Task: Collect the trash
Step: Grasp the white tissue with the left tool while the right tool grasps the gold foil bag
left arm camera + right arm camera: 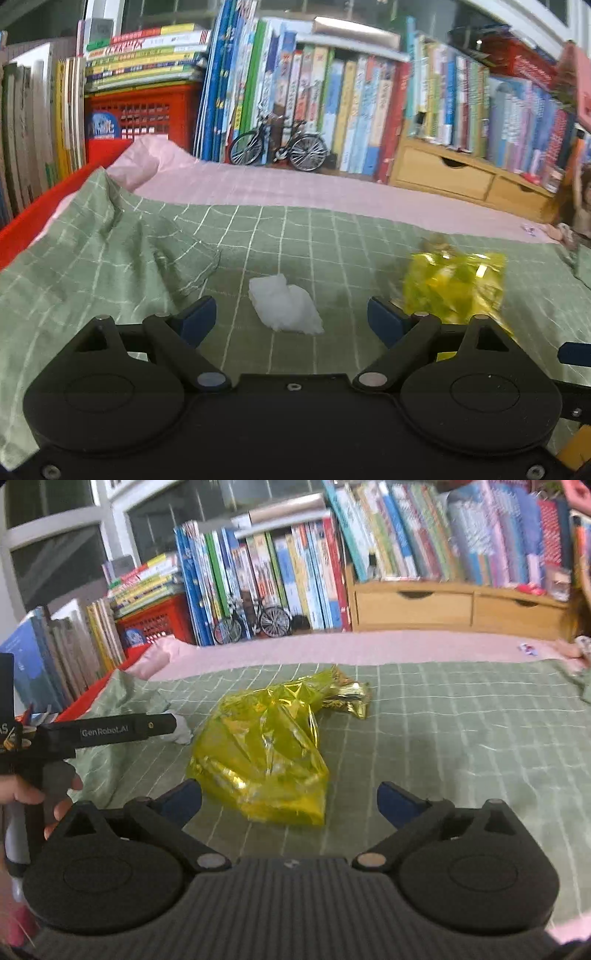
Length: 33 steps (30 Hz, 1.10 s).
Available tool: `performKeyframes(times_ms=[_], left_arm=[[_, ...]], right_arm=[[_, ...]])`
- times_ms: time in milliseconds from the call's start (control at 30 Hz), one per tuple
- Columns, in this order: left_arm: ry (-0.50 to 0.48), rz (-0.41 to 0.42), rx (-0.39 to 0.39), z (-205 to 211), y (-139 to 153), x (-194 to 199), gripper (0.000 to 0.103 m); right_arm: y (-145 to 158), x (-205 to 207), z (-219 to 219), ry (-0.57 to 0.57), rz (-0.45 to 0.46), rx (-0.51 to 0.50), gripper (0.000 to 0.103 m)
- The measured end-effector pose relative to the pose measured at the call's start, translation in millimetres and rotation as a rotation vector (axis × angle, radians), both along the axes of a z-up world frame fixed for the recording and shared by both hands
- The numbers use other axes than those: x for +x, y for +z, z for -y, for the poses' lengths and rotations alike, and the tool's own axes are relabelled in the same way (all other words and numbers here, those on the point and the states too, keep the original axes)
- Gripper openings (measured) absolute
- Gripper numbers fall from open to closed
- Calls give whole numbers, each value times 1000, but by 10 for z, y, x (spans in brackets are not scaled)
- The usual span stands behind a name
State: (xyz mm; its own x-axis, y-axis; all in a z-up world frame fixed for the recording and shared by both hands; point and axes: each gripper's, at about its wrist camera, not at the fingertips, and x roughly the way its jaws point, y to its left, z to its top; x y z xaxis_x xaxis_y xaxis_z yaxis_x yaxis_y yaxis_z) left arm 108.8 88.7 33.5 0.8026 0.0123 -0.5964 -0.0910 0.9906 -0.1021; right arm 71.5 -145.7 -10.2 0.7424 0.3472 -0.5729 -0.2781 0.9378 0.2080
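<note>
A wall of books (332,110) is seen across the far side of the scene, upright for the most part, with a flat stack on a red crate (144,110) at far left. A wooden drawer unit (458,607) is set under the books at far right. A small model bicycle (279,146) is stood at the foot of the books, near the middle.

The bench is covered by a pink cloth (295,188) on the far part and by a green checked cloth (295,229) on the near part; the green cloth is rucked up at the left.

A crumpled yellow foil bag (266,749) is found on the green cloth, directly ahead of the right gripper (290,799). A smaller gold wrapper (349,698) is lying at its far end, touching it or just beside it; which cannot be told. A wad of white tissue (284,304) is lying on the green cloth to the left of the yellow bag, apart from it, ahead of the left gripper (291,317).

Both grippers are released: the blue fingertips of each are spread wide and nothing is clasped between them. The tissue is seen in the gap of the left gripper's fingers, beyond the tips, untouched. The near end of the yellow bag is seen between the right gripper's fingers, with no pad pressed on it.

In the right wrist view the left gripper is seen at the left edge, carried by a hand (33,797).
</note>
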Motion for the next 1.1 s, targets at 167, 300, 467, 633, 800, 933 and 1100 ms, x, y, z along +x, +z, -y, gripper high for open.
performKeyframes(times_ms=[167,300,467,633,800,933,1100], left_arm=[[18,-43,-10,-18,-185,295,79],[13,-40,11,18,-271,347,31],[-14,-21,28,80,-238,225,30],[-33,9,26,129,-125,44,29],[-71,54,33,208,36,-191,29],[-113,83,33,311,146,-423,29],[-177,119,50,467,253,-744,29]], right_arm=[[-192,462,-85,-10,-76,11,103],[-295,583,-76,8,-95,68,89],[-256,422,-74,67,-67,65,37],[-106,120,30,76,19,73,26],[62,-130,224,28,76,78,25],[117,-302,418,-17,96,88,24],[91,-562,653,-64,87,95,24]])
